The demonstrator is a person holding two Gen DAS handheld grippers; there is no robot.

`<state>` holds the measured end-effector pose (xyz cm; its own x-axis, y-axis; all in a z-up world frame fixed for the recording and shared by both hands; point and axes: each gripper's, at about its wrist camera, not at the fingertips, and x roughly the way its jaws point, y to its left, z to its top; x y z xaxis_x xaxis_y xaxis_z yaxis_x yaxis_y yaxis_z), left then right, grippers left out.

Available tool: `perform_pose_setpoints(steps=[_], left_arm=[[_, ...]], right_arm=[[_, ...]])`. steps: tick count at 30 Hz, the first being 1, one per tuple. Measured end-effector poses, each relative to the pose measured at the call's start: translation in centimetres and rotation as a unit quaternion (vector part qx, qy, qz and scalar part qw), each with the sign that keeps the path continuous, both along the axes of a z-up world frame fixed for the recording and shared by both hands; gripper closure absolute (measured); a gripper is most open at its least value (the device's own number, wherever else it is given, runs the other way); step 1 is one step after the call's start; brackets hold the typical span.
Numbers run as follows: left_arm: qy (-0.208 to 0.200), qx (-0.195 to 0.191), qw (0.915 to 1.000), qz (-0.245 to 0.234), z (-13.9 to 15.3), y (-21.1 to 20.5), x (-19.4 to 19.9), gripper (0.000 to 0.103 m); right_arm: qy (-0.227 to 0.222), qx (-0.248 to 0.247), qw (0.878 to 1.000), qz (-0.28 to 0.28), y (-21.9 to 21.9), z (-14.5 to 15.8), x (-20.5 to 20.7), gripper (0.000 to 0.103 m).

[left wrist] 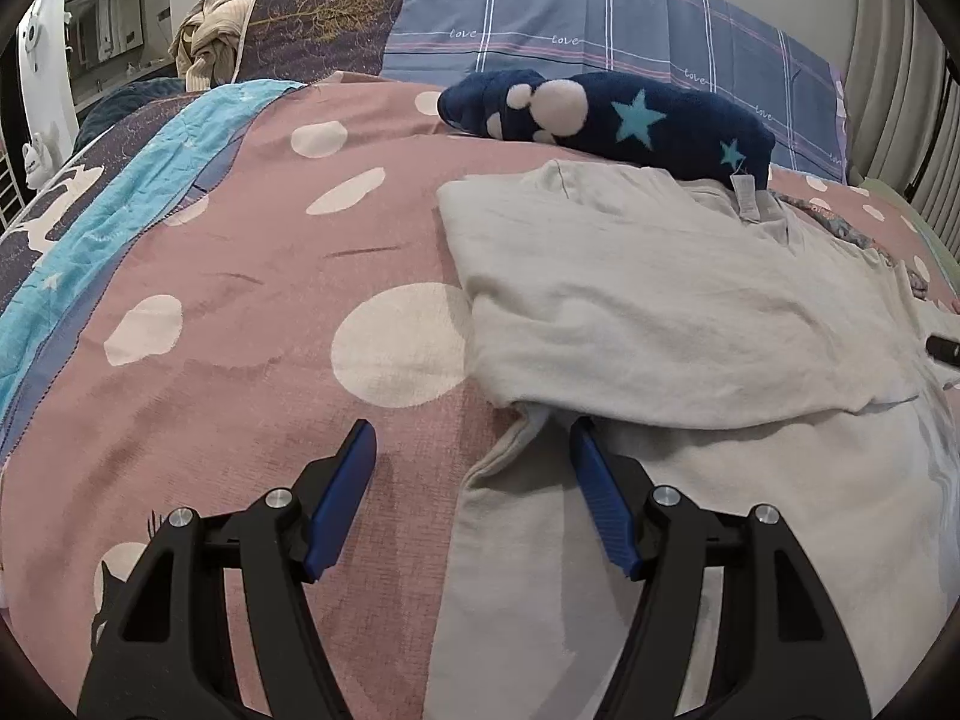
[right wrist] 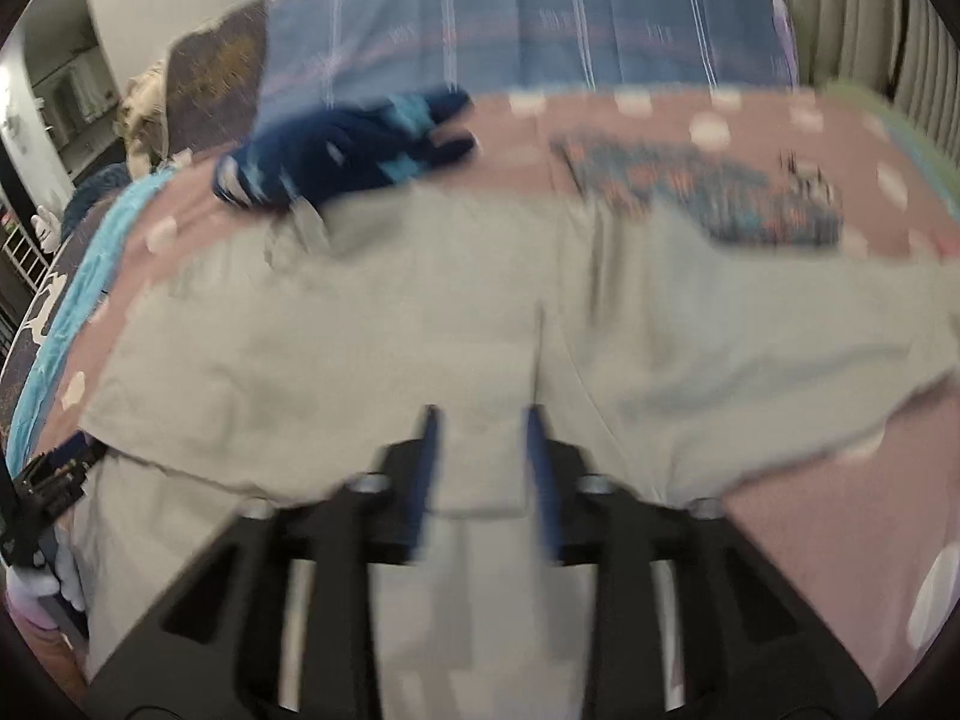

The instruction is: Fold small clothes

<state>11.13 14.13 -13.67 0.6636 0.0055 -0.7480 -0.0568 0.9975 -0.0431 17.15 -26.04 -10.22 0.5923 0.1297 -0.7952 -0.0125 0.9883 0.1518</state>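
A cream small garment (left wrist: 660, 312) lies on the pink dotted bedspread (left wrist: 240, 276), its upper part folded over its lower part. My left gripper (left wrist: 474, 435) is open at the garment's left edge, one finger over the bedspread and one over the cloth. It holds nothing. In the blurred right wrist view the same garment (right wrist: 420, 330) fills the middle. My right gripper (right wrist: 483, 414) is open just above it, jaws either side of a fold. The left gripper (right wrist: 48, 474) shows at that view's left edge.
A folded navy fleece with stars (left wrist: 618, 114) lies behind the garment. A floral patterned cloth (right wrist: 708, 192) lies at the far right. Checked pillows (left wrist: 600, 18) stand at the head of the bed, a teal blanket (left wrist: 120, 192) along the left.
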Motion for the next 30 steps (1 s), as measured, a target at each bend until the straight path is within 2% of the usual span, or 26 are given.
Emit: perform_pose_setpoints(steps=[1, 3, 4, 7, 8, 10, 11, 13, 14, 17, 18, 20, 22, 24, 25, 27, 28, 29, 30], left_arm=[[0.001, -0.003, 1.0, 0.0, 0.0, 0.1, 0.0, 0.035], [0.002, -0.006, 1.0, 0.0, 0.0, 0.1, 0.1, 0.035], [0.003, -0.008, 1.0, 0.001, 0.0, 0.2, 0.2, 0.035], [-0.001, -0.014, 0.9999, 0.003, 0.2, 0.2, 0.5, 0.036], [-0.002, -0.015, 0.9999, 0.003, 0.2, 0.2, 0.6, 0.036], [-0.003, -0.021, 0.9997, 0.006, 0.3, 0.2, 1.0, 0.036], [-0.003, -0.024, 0.9997, 0.008, 0.3, 0.3, 1.3, 0.037], [-0.005, -0.029, 0.9995, 0.011, 0.4, 0.3, 1.8, 0.043], [-0.006, -0.032, 0.9994, 0.009, 0.4, 0.4, 1.8, 0.049], [-0.012, -0.041, 0.9991, 0.005, 0.3, 0.5, 1.6, 0.053], [-0.012, -0.044, 0.999, 0.005, 0.2, 0.6, 1.5, 0.053], [-0.011, -0.046, 0.9989, 0.005, 0.1, 0.5, 1.6, 0.053], [-0.017, -0.05, 0.9986, 0.0, 0.1, 0.4, 1.4, 0.053], [-0.018, -0.057, 0.9982, -0.004, 0.1, 0.5, 1.5, 0.053], [-0.014, -0.061, 0.998, -0.007, 0.0, 0.5, 1.6, 0.053], [-0.009, -0.065, 0.9978, -0.008, -0.2, 0.5, 1.8, 0.053], [-0.01, -0.068, 0.9976, -0.009, -0.2, 0.5, 1.8, 0.053], [-0.012, -0.07, 0.9974, -0.011, -0.2, 0.5, 1.7, 0.053], [-0.014, -0.071, 0.9973, -0.011, -0.1, 0.6, 1.7, 0.053]], right_arm=[[-0.004, 0.003, 1.0, -0.003, -0.3, 0.0, 0.1, 0.065], [-0.01, 0.021, 1.0, 0.005, -0.6, 0.1, 0.9, 0.058], [-0.007, 0.031, 0.999, 0.007, -0.6, 0.0, 1.9, 0.054], [0.002, 0.041, 0.999, 0.01, -0.7, -0.4, 3.7, 0.052], [0.01, 0.043, 0.999, 0.022, -0.3, -0.8, 4.6, 0.046], [0.025, 0.035, 0.999, 0.025, 0.3, -1.8, 6.2, 0.045], [0.033, 0.026, 0.999, 0.022, 0.6, -2.6, 7.0, 0.058], [0.032, 0.003, 0.999, 0.012, 1.2, -2.9, 7.4, 0.099], [0.011, 0.003, 1.0, 0.003, 1.3, -2.1, 6.9, 0.099], [-0.038, -0.033, 0.998, -0.04, 0.9, 0.2, 5.2, 0.099], [-0.039, -0.063, 0.995, -0.062, 0.6, 0.4, 5.0, 0.098], [-0.008, -0.123, 0.989, -0.085, 0.2, -0.6, 5.7, 0.085], [0.005, -0.134, 0.984, -0.115, -0.4, -0.6, 5.8, 0.082], [-0.037, -0.143, 0.981, -0.129, 0.5, 1.3, 5.3, 0.077], [-0.059, -0.149, 0.98, -0.118, 1.7, 2.3, 5.2, 0.07], [-0.087, -0.138, 0.986, -0.04, 5.9, 4.3, 5.8, 0.065], [-0.084, -0.105, 0.99, 0.035, 9.3, 5.2, 6.6, 0.064], [-0.078, -0.08, 0.99, 0.081, 11.5, 5.5, 7.0, 0.064], [-0.068, -0.053, 0.986, 0.143, 14.8, 5.9, 7.6, 0.064]])
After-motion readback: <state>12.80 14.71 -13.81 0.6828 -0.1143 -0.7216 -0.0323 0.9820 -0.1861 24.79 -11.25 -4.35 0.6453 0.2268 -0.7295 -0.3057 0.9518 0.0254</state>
